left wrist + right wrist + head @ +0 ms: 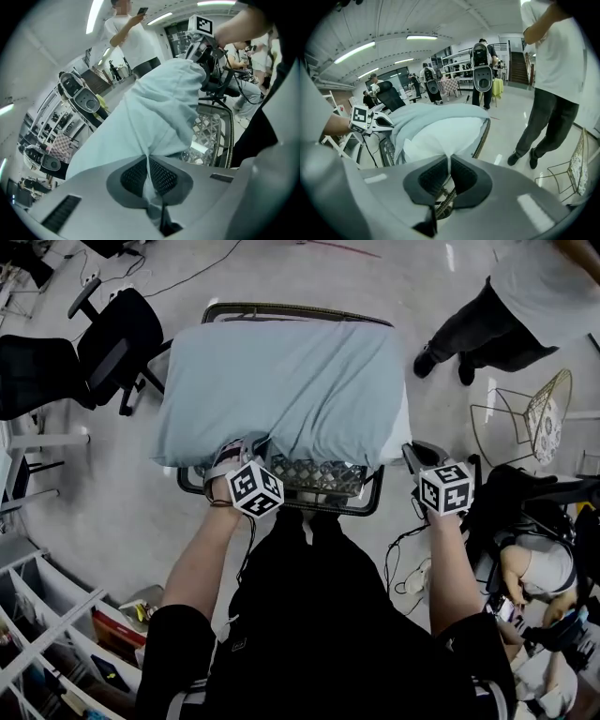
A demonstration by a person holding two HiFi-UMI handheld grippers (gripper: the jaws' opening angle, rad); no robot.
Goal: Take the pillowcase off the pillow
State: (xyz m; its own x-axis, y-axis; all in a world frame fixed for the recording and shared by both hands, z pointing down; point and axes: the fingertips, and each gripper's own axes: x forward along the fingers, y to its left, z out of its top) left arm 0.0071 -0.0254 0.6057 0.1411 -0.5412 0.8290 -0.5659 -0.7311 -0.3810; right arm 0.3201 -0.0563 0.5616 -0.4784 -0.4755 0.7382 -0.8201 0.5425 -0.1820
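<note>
Clamping the wrinkled pale-blue pillowcase (281, 390) is the left tool (149, 161); the right tool (449, 161) grips the exposed white pillow (440, 136).

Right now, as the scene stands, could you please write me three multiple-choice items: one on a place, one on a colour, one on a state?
1. Where does the pillow lie?
A. on a bed
B. on a black-framed stand
C. on the floor

2. What colour is the pillowcase?
A. light blue
B. red
C. black

3. In what state is the left gripper?
A. open and empty
B. shut on the pillowcase
C. shut on a cable

Answers:
1 B: the head view shows the stand's black rim under the pillow's near edge.
2 A: the cloth is pale blue in all three views.
3 B: the left gripper view shows blue cloth pinched between its fingers.
</note>
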